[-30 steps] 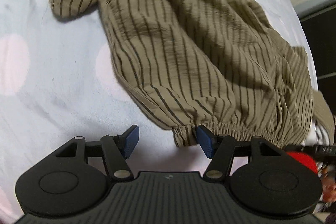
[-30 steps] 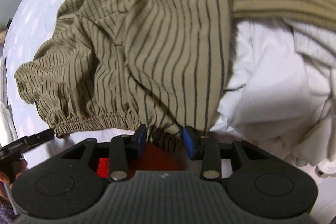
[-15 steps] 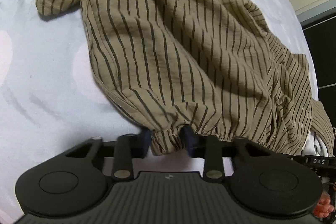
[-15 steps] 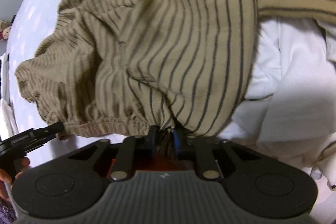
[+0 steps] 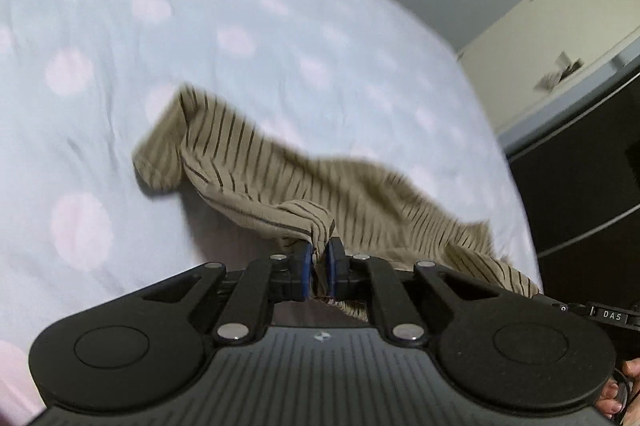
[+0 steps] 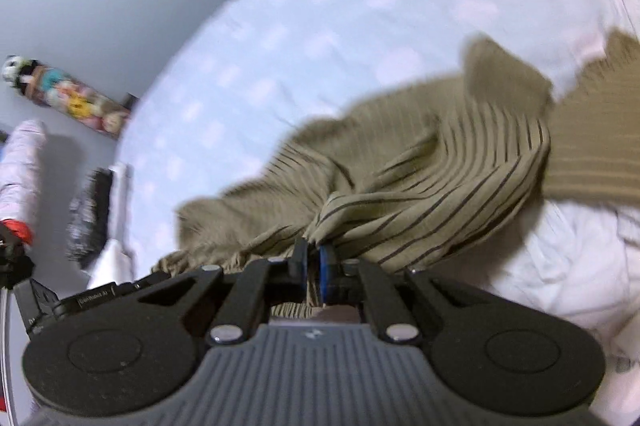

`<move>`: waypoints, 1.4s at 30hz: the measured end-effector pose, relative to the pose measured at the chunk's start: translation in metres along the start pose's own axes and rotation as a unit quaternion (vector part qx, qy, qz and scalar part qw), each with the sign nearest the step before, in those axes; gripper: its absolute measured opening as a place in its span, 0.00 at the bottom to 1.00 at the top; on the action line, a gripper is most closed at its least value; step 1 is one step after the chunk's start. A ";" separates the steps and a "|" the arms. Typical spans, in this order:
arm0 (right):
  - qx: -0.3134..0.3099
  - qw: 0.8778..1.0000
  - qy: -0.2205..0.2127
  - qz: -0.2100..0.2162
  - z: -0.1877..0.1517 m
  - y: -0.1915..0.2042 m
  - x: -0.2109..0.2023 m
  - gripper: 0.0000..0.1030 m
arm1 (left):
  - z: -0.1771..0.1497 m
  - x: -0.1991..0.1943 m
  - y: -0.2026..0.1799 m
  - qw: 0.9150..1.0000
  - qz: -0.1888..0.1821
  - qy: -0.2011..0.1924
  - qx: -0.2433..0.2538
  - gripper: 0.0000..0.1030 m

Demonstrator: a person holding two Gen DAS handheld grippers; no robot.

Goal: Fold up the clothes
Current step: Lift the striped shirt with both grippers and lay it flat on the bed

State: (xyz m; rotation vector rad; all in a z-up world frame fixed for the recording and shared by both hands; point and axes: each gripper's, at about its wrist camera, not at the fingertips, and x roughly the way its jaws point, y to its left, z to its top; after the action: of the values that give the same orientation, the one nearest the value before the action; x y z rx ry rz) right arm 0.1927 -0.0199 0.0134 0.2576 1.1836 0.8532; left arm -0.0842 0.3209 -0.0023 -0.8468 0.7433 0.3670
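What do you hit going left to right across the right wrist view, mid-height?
Stuffed toys → dotted bedsheet → striped garment, pinched low down by the right gripper → ribbed knit.

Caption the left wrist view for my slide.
Left gripper shut on the striped garment, lifting its edge above the polka-dot bedsheet.
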 end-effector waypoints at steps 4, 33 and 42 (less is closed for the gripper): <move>-0.044 0.998 -0.042 0.035 0.002 0.043 -0.038 0.06 | 0.008 -0.052 -0.014 0.998 -0.011 -0.059 0.003 0.09; -0.203 0.964 -0.157 0.069 0.079 0.269 -0.027 0.05 | 0.144 -0.173 -0.021 0.972 0.033 -0.231 0.000 0.09; -0.213 0.948 -0.229 0.054 0.164 0.326 0.001 0.05 | 0.225 -0.176 -0.058 0.954 0.050 -0.293 0.038 0.09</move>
State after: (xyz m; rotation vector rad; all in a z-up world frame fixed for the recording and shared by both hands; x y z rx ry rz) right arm 0.1925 0.2397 0.2693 0.1529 0.5379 1.0552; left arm -0.0739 0.4595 0.2536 -0.5811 0.2443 0.6414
